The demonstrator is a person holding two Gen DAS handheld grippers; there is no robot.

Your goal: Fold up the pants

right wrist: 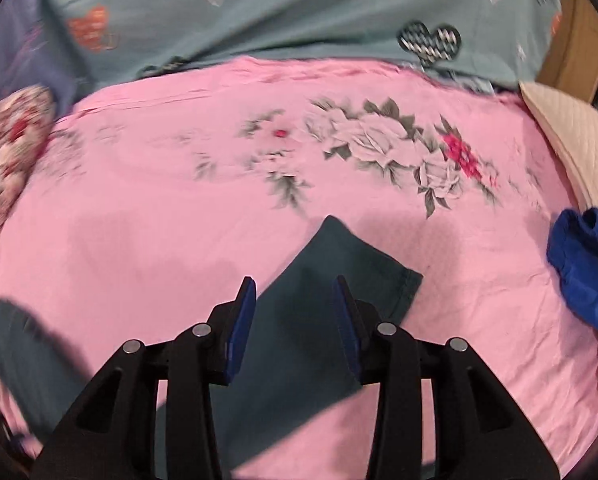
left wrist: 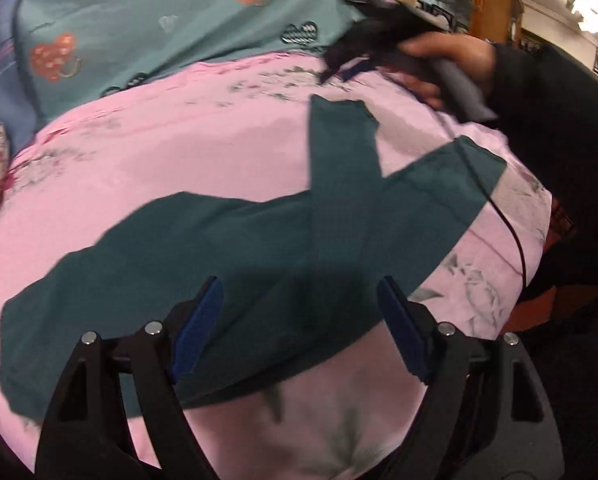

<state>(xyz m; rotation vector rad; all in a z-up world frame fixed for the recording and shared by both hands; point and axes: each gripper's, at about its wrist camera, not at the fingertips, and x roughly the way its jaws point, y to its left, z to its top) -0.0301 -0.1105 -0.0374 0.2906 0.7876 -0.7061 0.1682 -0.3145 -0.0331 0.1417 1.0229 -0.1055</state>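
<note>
So the pants [left wrist: 227, 264] are dark teal and lying flat on a pink sheet [left wrist: 139, 168] with a grey-and-white rose print. They're spread out kind of messy: from the left wrist view the two legs cross each other, one running up toward the far side and the other angling off to the right, with the wider part trailing to the lower left. The fabric looks smooth, no big bunches.

The left gripper [left wrist: 299, 320] hovers over the middle of the pants with its blue pads spread wide, nothing pinched. The right gripper [right wrist: 295, 328] sits over one leg end, the hem just past its tips; its jaws are partly apart and I can't see any cloth caught between them, so it looks let go.

Around it: a teal blanket [right wrist: 299, 8] with heart patterns bunched along the far edge, a floral pillow [right wrist: 7, 152] at the left, a blue cloth [right wrist: 587, 264] and a cream quilted thing [right wrist: 567, 140] off to the right. A black cable [left wrist: 511, 224] drapes across one leg near the right hand [left wrist: 447, 64], which grips its handle.
</note>
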